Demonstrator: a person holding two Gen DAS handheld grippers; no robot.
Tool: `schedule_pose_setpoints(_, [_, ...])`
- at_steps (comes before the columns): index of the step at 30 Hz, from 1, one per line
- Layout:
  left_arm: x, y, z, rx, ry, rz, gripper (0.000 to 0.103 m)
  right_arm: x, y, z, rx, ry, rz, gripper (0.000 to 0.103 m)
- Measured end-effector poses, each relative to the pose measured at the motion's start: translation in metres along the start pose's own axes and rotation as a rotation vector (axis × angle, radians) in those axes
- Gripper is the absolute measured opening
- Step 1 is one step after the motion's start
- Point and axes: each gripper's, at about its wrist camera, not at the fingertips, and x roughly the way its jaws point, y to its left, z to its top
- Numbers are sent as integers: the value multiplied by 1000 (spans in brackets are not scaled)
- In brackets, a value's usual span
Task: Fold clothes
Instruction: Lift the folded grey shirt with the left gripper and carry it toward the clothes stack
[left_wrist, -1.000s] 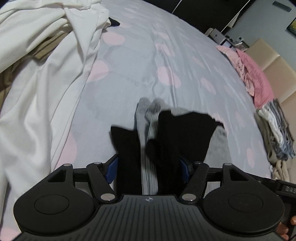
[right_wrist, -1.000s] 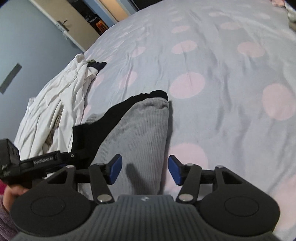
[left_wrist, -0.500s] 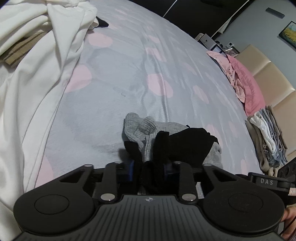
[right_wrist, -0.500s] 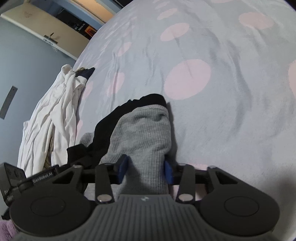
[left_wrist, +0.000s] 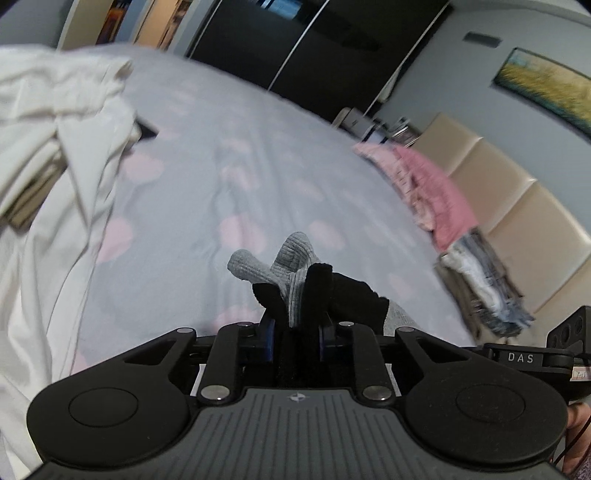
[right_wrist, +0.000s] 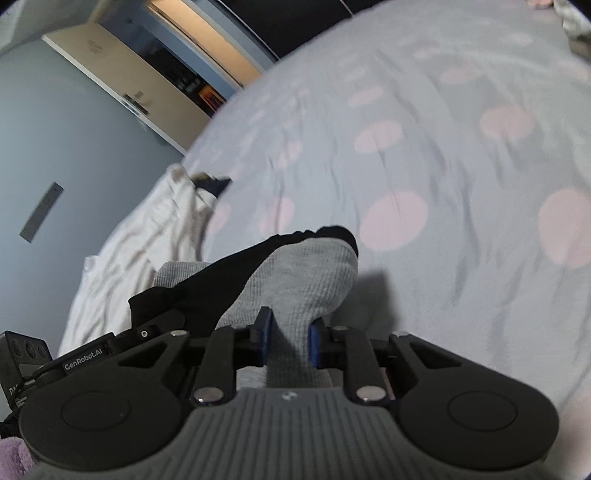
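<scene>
A grey and black ribbed garment (left_wrist: 295, 273) is bunched between both grippers and lifted off the bed. My left gripper (left_wrist: 293, 334) is shut on its black and grey end, which sticks up past the fingers. My right gripper (right_wrist: 288, 334) is shut on its grey end (right_wrist: 310, 273), with the black part (right_wrist: 207, 273) hanging to the left toward the left gripper's body (right_wrist: 85, 360).
The bed has a pale blue sheet with pink dots (left_wrist: 236, 177). A white garment pile (left_wrist: 55, 155) lies on the left. Pink clothes (left_wrist: 432, 184) and a folded stack (left_wrist: 484, 280) sit on the right by a beige headboard (left_wrist: 517, 206).
Both grippers closed on the garment, which lay flat on the bed a second ago. They have since lifted it, and both views now tilt up toward the room.
</scene>
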Motion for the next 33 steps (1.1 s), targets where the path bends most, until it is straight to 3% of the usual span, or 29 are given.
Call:
schedule_pose_setpoints(8, [-13, -92, 9, 183, -58, -124, 17, -102, -2, 1, -43, -178, -27, 21])
schedule_pose_setpoints(16, [15, -209, 8, 289, -79, -293, 17, -225, -32, 18, -94, -362, -116, 21])
schedule_pose_setpoints(25, [79, -355, -23, 354, 23, -508, 17, -376, -99, 35, -112, -493, -317, 21])
schedule_pose_setpoints(33, [131, -438, -86, 414, 152, -653, 16, -472, -154, 41, -117, -484, -563, 21])
